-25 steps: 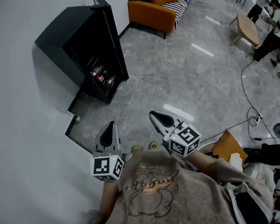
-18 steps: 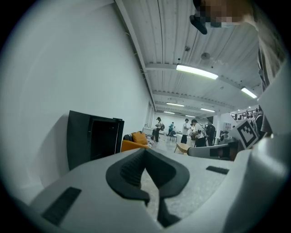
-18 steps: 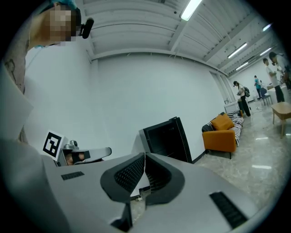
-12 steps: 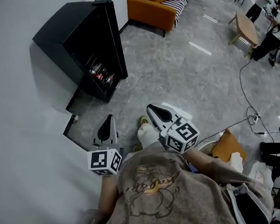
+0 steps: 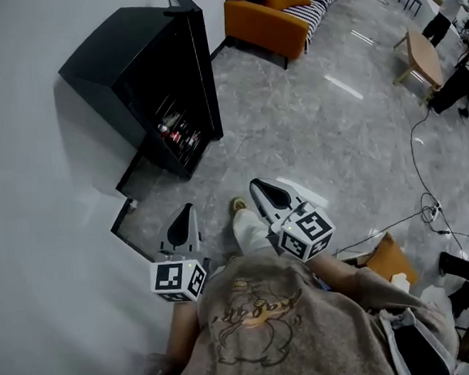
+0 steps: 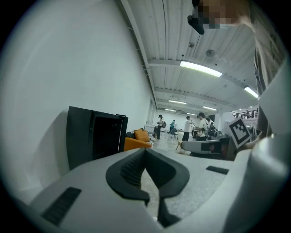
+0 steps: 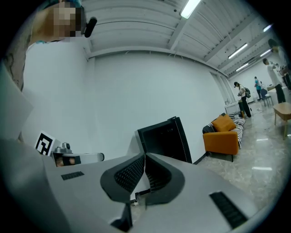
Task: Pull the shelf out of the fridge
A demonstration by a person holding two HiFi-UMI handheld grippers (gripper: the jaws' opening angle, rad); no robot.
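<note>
A black fridge point(image 5: 130, 65) stands against the white wall with its door point(image 5: 201, 67) swung open. Its lower shelves point(image 5: 177, 132) hold bottles and cans. Both grippers hang in front of the person's chest, well short of the fridge and touching nothing. My left gripper point(image 5: 182, 220) is shut and empty, and so is my right gripper point(image 5: 269, 196). In the left gripper view the closed left gripper point(image 6: 145, 151) points past the fridge point(image 6: 93, 136). In the right gripper view the closed right gripper point(image 7: 144, 155) points at the fridge point(image 7: 166, 139).
Grey tiled floor lies between me and the fridge. An orange sofa point(image 5: 273, 20) stands beyond it. A wooden table point(image 5: 422, 48), several people and floor cables point(image 5: 428, 157) are at the right. A black floor frame point(image 5: 126, 212) lies by the wall. The person's shoe point(image 5: 238, 204) is forward.
The person has stepped toward the fridge, one leg swinging forward. Both grippers stay shut and keep their place in front of the chest.
</note>
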